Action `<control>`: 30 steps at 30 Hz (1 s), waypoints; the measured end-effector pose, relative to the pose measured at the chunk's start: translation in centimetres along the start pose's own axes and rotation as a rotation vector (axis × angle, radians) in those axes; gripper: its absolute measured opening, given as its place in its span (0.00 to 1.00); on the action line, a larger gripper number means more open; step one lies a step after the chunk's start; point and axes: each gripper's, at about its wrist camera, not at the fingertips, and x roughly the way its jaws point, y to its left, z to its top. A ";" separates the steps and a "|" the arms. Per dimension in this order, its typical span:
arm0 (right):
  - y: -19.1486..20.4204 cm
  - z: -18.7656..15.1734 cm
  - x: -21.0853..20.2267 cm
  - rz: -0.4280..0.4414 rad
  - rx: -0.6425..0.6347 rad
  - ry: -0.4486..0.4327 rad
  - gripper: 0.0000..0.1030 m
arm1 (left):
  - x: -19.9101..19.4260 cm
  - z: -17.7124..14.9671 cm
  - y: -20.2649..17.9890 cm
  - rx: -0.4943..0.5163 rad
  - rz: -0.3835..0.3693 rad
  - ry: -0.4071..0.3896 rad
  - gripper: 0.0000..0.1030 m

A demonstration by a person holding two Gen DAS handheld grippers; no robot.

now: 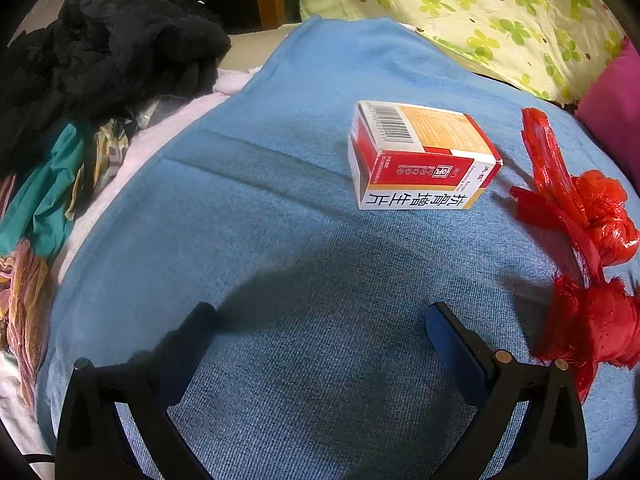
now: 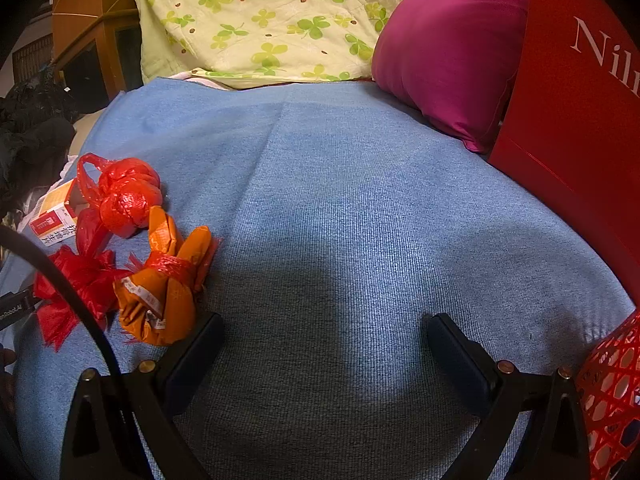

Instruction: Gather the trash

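A red, white and orange medicine box point(image 1: 420, 156) lies on the blue blanket point(image 1: 280, 240), ahead of my open, empty left gripper point(image 1: 320, 320). A knotted red plastic bag point(image 1: 580, 216) lies to its right, with a second red bundle point(image 1: 592, 328) beside my right finger. In the right wrist view the same box point(image 2: 52, 216), red bag point(image 2: 124, 200), red bundle point(image 2: 76, 288) and an orange wrapper tied with red plastic point(image 2: 164, 292) lie at the left. My right gripper point(image 2: 324, 332) is open and empty; its left finger is close to the orange wrapper.
A red paper bag point(image 2: 576, 120) stands at the right, with a red mesh basket point(image 2: 612, 392) below it. A magenta pillow point(image 2: 448, 52) and a clover-print quilt point(image 2: 260, 20) lie behind. Black and coloured clothes point(image 1: 100, 64) pile at the left.
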 end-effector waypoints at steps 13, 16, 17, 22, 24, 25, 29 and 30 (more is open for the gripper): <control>0.0 0.0 0.0 0.000 0.000 0.000 1.00 | -0.1 -0.1 0.0 0.004 0.004 -0.013 1.00; 0.0 0.0 0.0 0.000 0.000 0.000 1.00 | -0.1 -0.2 0.1 0.003 0.001 -0.014 1.00; 0.0 0.0 0.0 0.000 0.000 0.000 1.00 | -0.1 -0.2 0.1 0.003 0.000 -0.014 1.00; 0.0 0.0 0.1 0.000 0.000 0.001 1.00 | -0.1 -0.1 0.2 0.001 -0.005 -0.014 1.00; 0.0 0.0 0.0 0.000 0.000 0.001 1.00 | -0.1 -0.1 0.2 0.001 -0.008 -0.014 1.00; 0.0 0.0 0.1 0.000 0.000 0.001 1.00 | -0.1 -0.1 0.3 0.001 -0.009 -0.015 1.00; 0.0 0.0 0.1 0.000 0.000 0.001 1.00 | -0.1 -0.1 0.4 -0.001 -0.020 -0.016 1.00; 0.0 0.0 0.1 0.001 0.000 0.001 1.00 | -0.1 -0.1 0.5 -0.001 -0.024 -0.017 1.00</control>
